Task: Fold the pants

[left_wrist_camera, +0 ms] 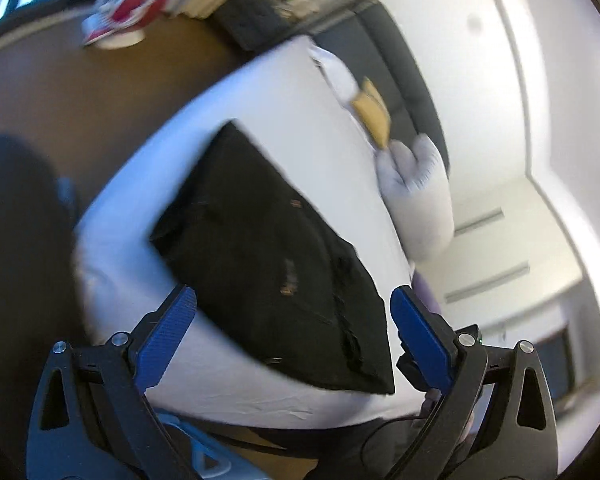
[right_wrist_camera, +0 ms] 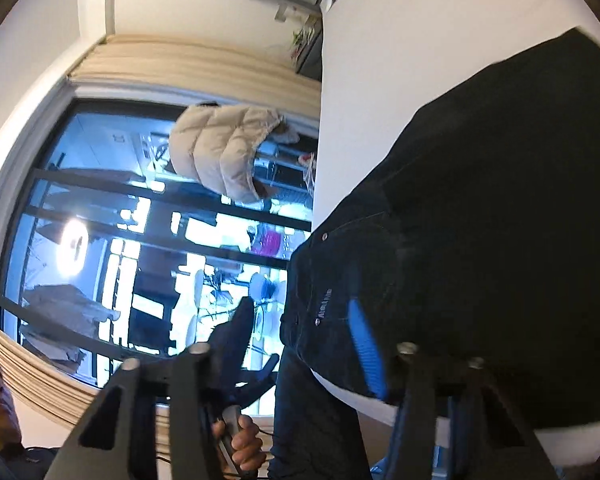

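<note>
Pants (left_wrist_camera: 268, 248) look mostly folded: a compact black rectangle lying flat on the white mattress (left_wrist_camera: 260, 96), w/ the waistband end nearest the cameras. In the right wrist view a dark stretch of fabric drops over the mattress edge below the pants; can't tell if it's a leg of the pants or sth else. If it is, one more fold remains; otherwise only tidying left.

Left gripper (left_wrist_camera: 292, 320): jaws wide apart, nothing between them, hovering off the pants' near corner, not touching.

Right gripper (right_wrist_camera: 304, 332): jaws partly apart beside the waistband; one blue pad lies against the denim, the other stands clear, so no clamp visible.

Grey pillow (left_wrist_camera: 420, 200) sits beyond the pants, at the mattress's far edge.
</note>
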Motion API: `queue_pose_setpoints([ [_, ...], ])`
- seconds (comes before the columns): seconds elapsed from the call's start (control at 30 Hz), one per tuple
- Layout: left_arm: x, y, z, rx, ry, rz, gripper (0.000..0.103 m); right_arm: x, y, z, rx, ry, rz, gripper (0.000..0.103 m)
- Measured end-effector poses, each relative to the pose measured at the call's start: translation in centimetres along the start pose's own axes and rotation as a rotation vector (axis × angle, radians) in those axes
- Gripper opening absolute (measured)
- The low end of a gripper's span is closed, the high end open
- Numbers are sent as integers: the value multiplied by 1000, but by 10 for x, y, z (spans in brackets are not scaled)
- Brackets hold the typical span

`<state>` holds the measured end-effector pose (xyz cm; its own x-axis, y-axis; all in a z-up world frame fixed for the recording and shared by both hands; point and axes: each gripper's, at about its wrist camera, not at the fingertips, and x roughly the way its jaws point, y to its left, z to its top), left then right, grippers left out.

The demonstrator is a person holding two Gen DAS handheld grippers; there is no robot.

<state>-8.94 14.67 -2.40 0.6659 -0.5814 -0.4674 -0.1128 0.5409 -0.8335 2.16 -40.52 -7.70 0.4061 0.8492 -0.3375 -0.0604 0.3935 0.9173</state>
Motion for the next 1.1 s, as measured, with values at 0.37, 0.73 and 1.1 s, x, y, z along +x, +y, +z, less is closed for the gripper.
queue_pose_setpoints([
  [0.37, 35, 61, 8, -179, 34, -52, 87, 5, 5, 4, -12, 5, 5, 43],
  [0.73, 57, 70, 19, -252, 23, -53, 37, 17, -6, 6, 22, 14, 1, 43],
  [1.1, 60, 39, 30, -132, 23, -7, 15, 58, -16, 38, 26, 153, -148, 44],
])
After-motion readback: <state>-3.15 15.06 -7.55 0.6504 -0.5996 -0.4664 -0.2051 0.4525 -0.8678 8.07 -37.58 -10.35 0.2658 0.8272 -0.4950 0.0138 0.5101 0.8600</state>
